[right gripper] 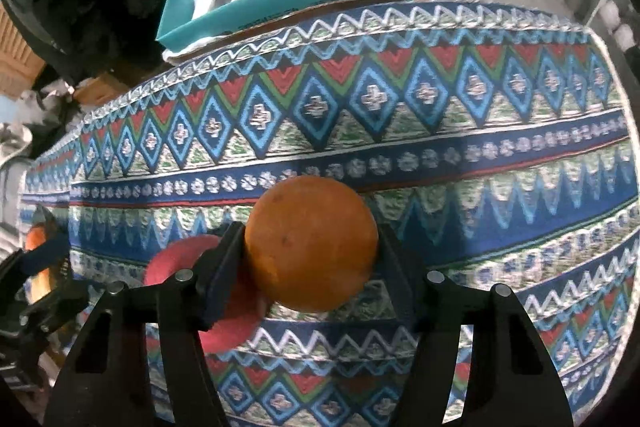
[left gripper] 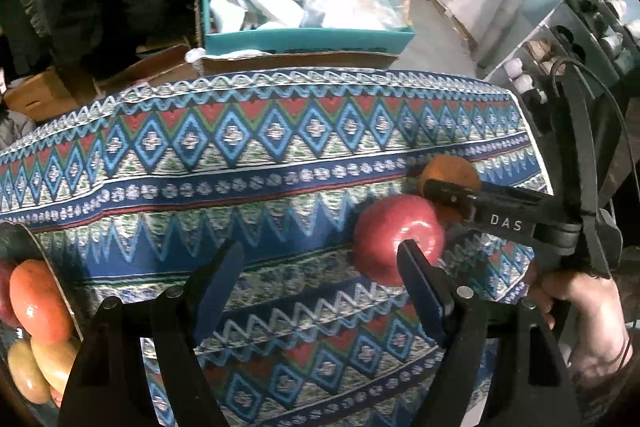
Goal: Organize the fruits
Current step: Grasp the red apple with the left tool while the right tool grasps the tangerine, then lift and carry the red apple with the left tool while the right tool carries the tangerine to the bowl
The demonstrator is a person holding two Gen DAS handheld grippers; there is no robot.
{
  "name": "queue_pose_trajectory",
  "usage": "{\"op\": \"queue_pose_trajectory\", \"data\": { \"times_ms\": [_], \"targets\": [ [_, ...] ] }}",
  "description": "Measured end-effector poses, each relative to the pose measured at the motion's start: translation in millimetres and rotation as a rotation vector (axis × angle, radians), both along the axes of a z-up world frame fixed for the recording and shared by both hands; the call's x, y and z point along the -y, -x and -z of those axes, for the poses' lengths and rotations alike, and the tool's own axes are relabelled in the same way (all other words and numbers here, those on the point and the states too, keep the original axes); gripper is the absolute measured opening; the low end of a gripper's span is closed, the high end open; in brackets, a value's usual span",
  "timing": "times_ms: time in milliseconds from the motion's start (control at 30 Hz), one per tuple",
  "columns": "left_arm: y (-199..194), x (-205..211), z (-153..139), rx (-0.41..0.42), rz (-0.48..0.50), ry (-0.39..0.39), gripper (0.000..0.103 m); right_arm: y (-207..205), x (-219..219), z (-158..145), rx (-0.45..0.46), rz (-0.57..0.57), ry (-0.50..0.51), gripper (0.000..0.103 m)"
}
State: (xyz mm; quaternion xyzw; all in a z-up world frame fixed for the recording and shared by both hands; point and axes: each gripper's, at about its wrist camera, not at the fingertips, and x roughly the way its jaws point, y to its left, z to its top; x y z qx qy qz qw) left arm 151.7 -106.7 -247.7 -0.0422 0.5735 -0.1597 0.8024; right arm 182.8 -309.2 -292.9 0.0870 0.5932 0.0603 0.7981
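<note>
Orange fruit (right gripper: 311,243): clamped between right gripper (right gripper: 310,259) fingers.
Left gripper (left gripper: 320,267): fingers wide, empty; red apple (left gripper: 398,239) behind right finger.

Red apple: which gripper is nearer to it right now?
Left. The left gripper is open with one finger against the red apple; the right gripper sits just beyond, shut on the orange.

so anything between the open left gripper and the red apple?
Nothing visible. The left gripper is open over bare cloth, and the red apple sits just ahead by its right finger. The right gripper, shut on the orange, is close behind the apple but not in the path.
</note>
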Motion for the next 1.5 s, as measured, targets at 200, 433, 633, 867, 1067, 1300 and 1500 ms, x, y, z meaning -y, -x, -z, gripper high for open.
{"op": "queue_pose_trajectory", "data": {
  "times_ms": [200,433,633,867,1067,1300,1500],
  "targets": [
    [6.1,26.3,-3.7,0.013,0.054,0.011,0.086,15.4,20.9,-16.0,0.041,0.023,0.0,0.065],
    [7.8,54.7,6.8,0.004,0.101,-0.022,0.086,38.5,46.9,-29.2,0.072,0.031,0.035,0.065],
    [5.9,66.5,24.1,-0.029,0.093,-0.006,0.086,48.4,64.0,-28.5,0.075,0.05,0.032,0.065],
    [0.1,83.5,48.2,-0.059,0.107,-0.043,0.086,55.3,76.8,-24.6,0.075,0.057,0.023,0.065],
    [-4.0,87.1,59.4,-0.055,0.091,-0.047,0.086,56.0,77.1,-17.9,0.073,0.041,0.049,0.065],
    [-5.2,88.7,64.4,-0.044,0.091,-0.065,0.075,54.2,72.2,-13.8,0.07,0.022,0.046,0.065],
    [-0.1,90.4,63.6,-0.013,0.106,-0.101,0.075,55.7,66.8,-15.0,0.079,0.006,0.056,0.065]
  ]
}}
